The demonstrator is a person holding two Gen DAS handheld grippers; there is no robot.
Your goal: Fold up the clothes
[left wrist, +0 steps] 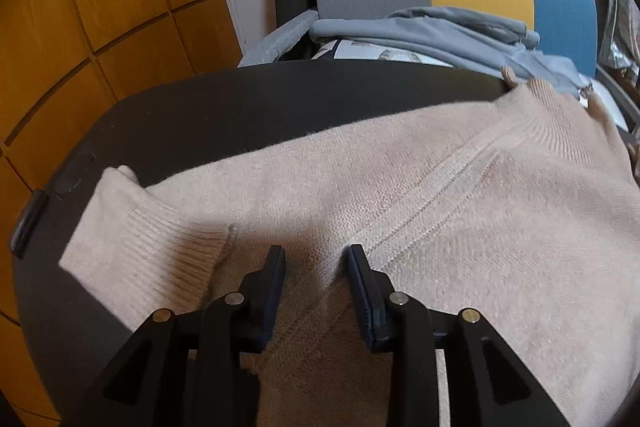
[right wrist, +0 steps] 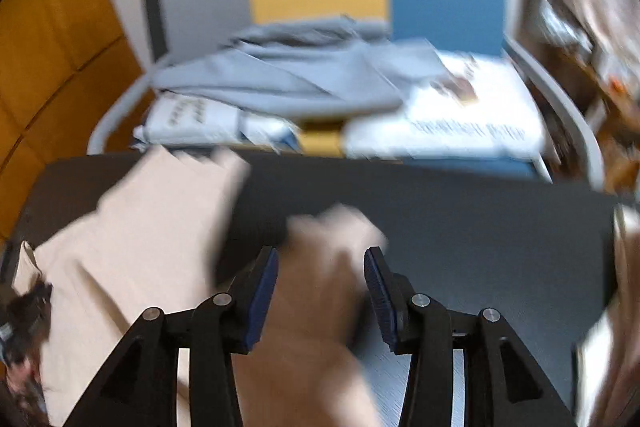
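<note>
Sweater lies on black table; left tool and right tool both released.

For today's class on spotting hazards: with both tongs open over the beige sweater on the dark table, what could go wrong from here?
1. The sweater reaches the dark table's far edge near its collar; a pull could likely drag it off.
2. The left tongs straddle a raised fold and might pinch more than one layer.
3. The right wrist view is blurred; the right tongs may close off-target on the sleeve.
</note>
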